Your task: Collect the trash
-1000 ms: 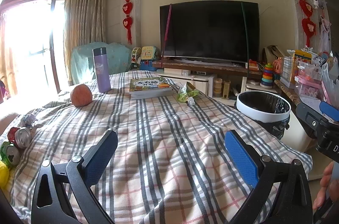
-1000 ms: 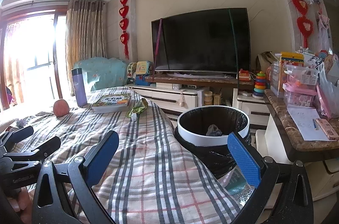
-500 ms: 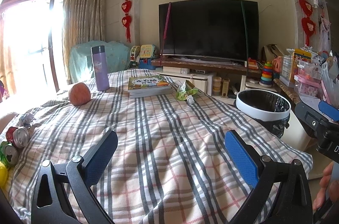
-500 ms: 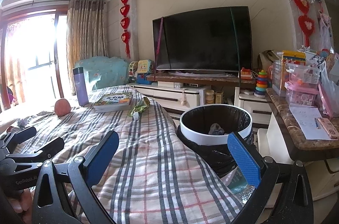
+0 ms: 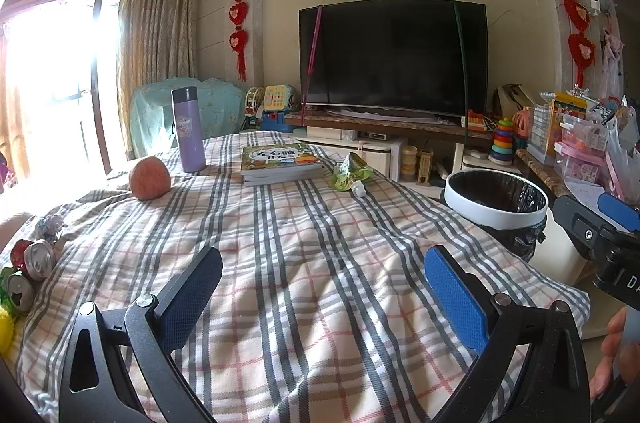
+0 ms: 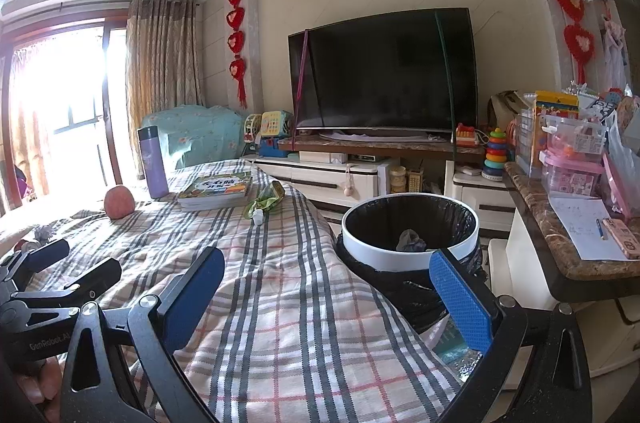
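At the far left edge of the plaid blanket [image 5: 320, 263] lay some cans [image 5: 30, 275], tipped on their sides, and a small ball of foil [image 5: 48, 225] was just behind them. A bit to the right sat a round peach [image 5: 150, 178]. Next to it stood a tall purple bottle [image 5: 188, 129] with a dark lid, closed, so what was inside could not be seen. Then came a pile of books [image 5: 282, 165], lying flat. Just to the right of the books lay a crumpled green wrapper [image 5: 350, 173] with a little white cap [image 5: 359, 188] touching it.

Past the blanket's right side stood a round bin [image 6: 410, 251] with a white rim and a black bag inside. At the bottom of the bin lay one gray crumpled bit of trash [image 6: 410, 241]. Farther right was a stone counter [image 6: 560, 263] with a sheet of paper on it.

The left gripper [image 5: 324, 279] was wide open over the blanket. It held nothing and touched nothing. The right gripper [image 6: 326, 283] was wide open too, with nothing in it. Its left finger was over the blanket and its right finger was in front of the bin.
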The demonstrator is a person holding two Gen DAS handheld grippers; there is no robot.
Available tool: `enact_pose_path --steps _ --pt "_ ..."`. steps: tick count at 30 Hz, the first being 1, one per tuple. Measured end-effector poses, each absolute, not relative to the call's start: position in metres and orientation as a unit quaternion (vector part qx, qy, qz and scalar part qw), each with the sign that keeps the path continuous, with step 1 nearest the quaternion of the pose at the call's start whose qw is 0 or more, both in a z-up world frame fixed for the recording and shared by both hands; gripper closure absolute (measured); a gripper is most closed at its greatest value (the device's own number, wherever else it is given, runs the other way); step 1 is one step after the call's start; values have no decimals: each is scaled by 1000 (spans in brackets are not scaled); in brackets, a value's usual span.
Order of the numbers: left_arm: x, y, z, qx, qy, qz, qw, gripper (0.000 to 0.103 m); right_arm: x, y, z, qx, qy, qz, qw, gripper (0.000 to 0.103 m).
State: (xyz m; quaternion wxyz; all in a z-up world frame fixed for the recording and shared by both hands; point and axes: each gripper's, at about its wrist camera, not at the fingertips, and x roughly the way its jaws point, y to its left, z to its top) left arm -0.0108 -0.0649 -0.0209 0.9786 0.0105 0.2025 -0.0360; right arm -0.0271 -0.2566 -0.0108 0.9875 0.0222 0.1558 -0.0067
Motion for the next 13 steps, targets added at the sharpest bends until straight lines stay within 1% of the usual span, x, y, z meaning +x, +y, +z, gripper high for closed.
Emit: enact_pose_path --steps 13 --pt "-5 -56 -20 -10 216 -38 976 1 -10 -255 -12 31 183 1 983 0"
